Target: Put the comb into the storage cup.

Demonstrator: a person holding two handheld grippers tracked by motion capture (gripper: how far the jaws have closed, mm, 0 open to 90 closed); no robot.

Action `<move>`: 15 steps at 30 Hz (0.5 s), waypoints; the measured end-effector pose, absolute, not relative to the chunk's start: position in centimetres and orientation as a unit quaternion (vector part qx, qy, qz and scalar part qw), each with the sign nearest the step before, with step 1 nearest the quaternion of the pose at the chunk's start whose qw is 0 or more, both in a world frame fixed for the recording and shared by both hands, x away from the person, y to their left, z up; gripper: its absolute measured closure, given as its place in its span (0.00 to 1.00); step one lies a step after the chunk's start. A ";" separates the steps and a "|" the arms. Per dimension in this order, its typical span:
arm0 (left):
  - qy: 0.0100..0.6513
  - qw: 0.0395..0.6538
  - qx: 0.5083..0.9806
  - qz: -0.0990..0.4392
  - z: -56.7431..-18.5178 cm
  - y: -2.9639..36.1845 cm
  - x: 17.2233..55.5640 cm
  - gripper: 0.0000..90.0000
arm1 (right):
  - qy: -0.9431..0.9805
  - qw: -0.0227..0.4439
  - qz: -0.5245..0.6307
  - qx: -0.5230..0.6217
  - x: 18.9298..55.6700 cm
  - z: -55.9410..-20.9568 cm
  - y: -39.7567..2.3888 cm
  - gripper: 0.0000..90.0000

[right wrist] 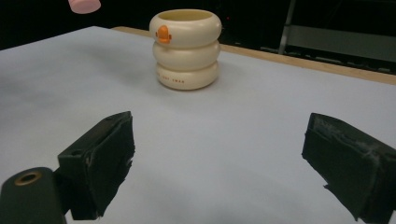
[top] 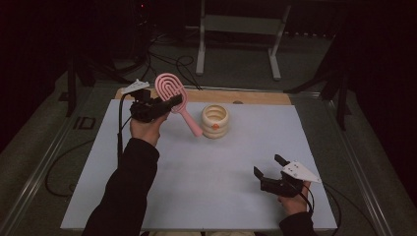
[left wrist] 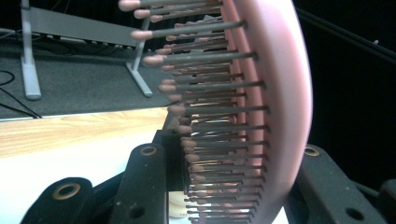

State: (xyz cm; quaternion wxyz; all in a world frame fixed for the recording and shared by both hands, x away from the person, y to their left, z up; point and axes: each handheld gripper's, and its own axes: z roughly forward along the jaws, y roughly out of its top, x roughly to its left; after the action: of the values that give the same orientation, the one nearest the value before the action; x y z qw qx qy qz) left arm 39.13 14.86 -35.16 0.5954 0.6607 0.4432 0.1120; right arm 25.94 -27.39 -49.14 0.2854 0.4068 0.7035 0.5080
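Pink plastic hairbrush [top: 173,93] in your left tongs [top: 169,104]: handle slants toward cream ringed cup [top: 215,120]; right tongs [top: 268,171] gape empty.

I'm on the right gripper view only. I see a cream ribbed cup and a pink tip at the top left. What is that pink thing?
Observer: It's the handle end of a pink hairbrush; the left tool holds it up off the table.
Operator: Held where on the brush?
Observer: At the head. In the left gripper view the jaws sit either side of it, with the bristles between them.
Operator: Is the handle in the cup?
Observer: No. In the high view the handle slants down toward the cream cup and ends beside it, at its left.
Operator: Right tool?
Observer: Open, nothing in it, near the table's front right.
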 end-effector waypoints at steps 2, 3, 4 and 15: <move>0.443 0.595 0.661 0.113 -35.0 14.8 39.2 0.71 | 0.703 0.286 0.508 0.407 26.0 -49.1 -27.4 0.10; 0.442 0.595 0.661 0.114 -34.9 14.7 39.3 0.71 | 0.704 0.286 0.508 0.406 26.0 -49.2 -27.4 0.10; 0.442 0.596 0.661 0.115 -34.8 14.6 39.3 0.71 | 0.704 0.285 0.507 0.407 26.0 -49.2 -27.4 0.10; 0.443 0.593 0.661 0.119 -34.5 14.2 39.8 0.71 | 0.703 0.286 0.508 0.407 25.9 -49.2 -27.4 0.10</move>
State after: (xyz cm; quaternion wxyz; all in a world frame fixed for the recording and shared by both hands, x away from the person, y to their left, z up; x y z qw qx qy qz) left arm 39.81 14.16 -34.54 0.5933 0.6614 0.4432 0.1190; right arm 25.94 -27.36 -49.17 0.2861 0.4072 0.7034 0.5076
